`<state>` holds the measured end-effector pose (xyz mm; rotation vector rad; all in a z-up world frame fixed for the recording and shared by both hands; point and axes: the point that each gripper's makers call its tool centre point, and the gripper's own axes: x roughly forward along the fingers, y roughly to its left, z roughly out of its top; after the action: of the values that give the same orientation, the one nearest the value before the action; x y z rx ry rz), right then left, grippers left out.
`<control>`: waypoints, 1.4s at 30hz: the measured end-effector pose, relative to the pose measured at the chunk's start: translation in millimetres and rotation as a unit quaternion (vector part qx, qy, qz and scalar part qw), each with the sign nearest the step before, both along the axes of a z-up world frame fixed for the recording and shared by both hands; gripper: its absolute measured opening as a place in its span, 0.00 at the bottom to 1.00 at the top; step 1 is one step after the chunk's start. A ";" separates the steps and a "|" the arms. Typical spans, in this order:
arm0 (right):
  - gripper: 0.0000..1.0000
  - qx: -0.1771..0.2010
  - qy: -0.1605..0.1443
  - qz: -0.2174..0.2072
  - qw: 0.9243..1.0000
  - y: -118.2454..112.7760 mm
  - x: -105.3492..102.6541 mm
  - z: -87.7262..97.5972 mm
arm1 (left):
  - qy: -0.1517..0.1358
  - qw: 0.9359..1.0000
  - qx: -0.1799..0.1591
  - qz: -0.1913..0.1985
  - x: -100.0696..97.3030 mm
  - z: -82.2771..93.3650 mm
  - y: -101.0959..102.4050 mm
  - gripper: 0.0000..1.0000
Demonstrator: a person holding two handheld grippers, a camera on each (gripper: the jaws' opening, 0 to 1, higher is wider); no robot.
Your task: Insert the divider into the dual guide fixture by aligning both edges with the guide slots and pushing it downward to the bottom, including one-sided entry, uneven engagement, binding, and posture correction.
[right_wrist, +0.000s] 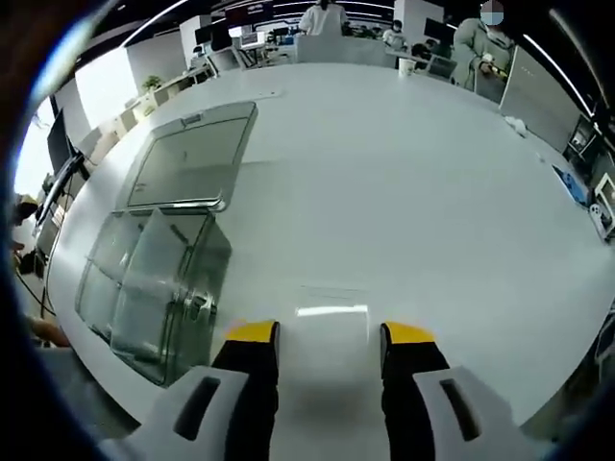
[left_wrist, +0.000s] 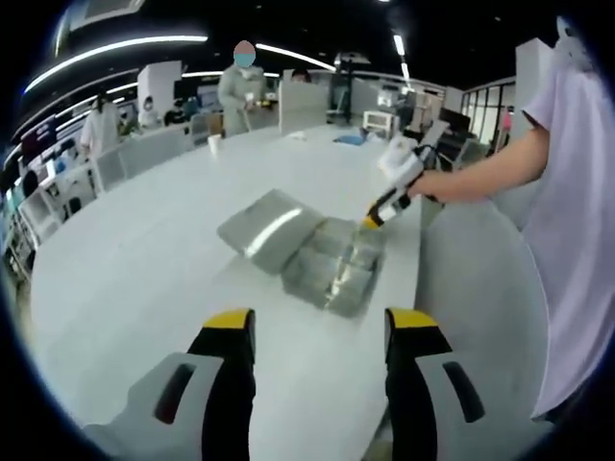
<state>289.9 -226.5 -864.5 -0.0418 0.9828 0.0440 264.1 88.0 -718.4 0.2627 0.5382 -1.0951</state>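
Your left gripper point(left_wrist: 322, 322) had its jaws wide apart and held nothing. It hung back over the table point(left_wrist: 135, 279), with the fixture point(left_wrist: 336, 264) well ahead of its tips. Your right gripper point(right_wrist: 330, 333) also stood wide open and empty, and the fixture sat just to the left of its jaws.

A faint clear sheet just ahead of the right tips, between them, looked like the divider point(right_wrist: 332, 300). It seemed to lie flat on the table, though it was too transparent to be sure.

To do this step well, you needed to take the divider near the middle of its top edge so it hung square. You then had to carry it left over the fixture and start both edges in their slots together. The left gripper should have come forward to steady the fixture. If one side had led or bound, the fix was to ease it back up and level it, not force it.
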 end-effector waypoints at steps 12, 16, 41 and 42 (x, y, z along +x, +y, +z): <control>0.28 -0.001 0.002 0.013 1.000 2.9 -1.0 -0.6 | -0.005 1.000 0.000 0.000 0.4 3.8 4.0 0.54; 0.27 -0.002 0.002 0.020 1.000 2.9 -1.5 -0.4 | -0.004 1.000 0.000 -0.004 -1.7 4.7 0.8 0.54; 0.26 0.007 -0.007 0.023 1.000 0.7 0.9 1.0 | -0.005 1.000 0.006 -0.011 -2.2 9.6 -6.2 0.54; 0.26 0.007 -0.008 0.024 1.000 0.7 1.0 1.3 | -0.005 1.000 0.006 -0.012 -2.2 9.4 -6.4 0.54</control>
<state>291.0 -225.8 -863.2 -0.0528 0.9656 0.0943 261.9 81.6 -709.0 0.2848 0.5334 -1.1131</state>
